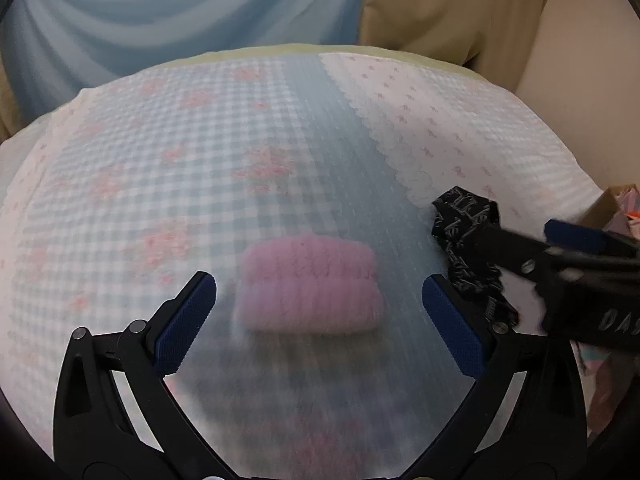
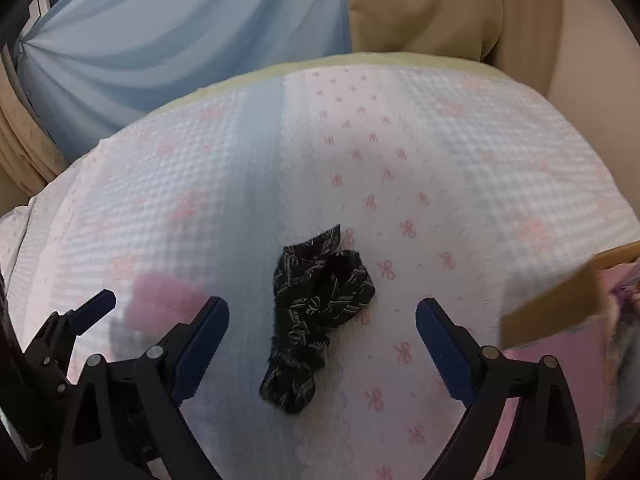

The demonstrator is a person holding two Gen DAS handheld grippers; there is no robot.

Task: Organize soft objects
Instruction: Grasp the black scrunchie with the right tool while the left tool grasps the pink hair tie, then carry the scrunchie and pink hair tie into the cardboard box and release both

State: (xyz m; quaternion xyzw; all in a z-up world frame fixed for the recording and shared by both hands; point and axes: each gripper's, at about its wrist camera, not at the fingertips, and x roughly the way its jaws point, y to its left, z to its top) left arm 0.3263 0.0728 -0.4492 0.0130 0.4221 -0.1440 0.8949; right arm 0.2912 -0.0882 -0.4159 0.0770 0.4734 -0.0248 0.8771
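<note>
A folded pink fluffy cloth (image 1: 310, 286) lies on the checked bedspread (image 1: 160, 140). My left gripper (image 1: 319, 286) is open, its jaws on either side of the cloth and just above it. A crumpled black patterned fabric (image 2: 316, 312) lies to the cloth's right. My right gripper (image 2: 322, 312) is open over it, jaws astride it. In the left wrist view the black fabric (image 1: 466, 236) is partly hidden by the right gripper (image 1: 532, 240). The pink cloth (image 2: 160, 300) shows blurred at the left of the right wrist view, beside a left gripper finger (image 2: 92, 310).
A cardboard box (image 2: 560, 300) with pink and pastel items stands at the bed's right edge. Blue curtain (image 1: 180, 8) and tan curtain (image 1: 448, 4) hang behind the bed. A beige wall is at the right.
</note>
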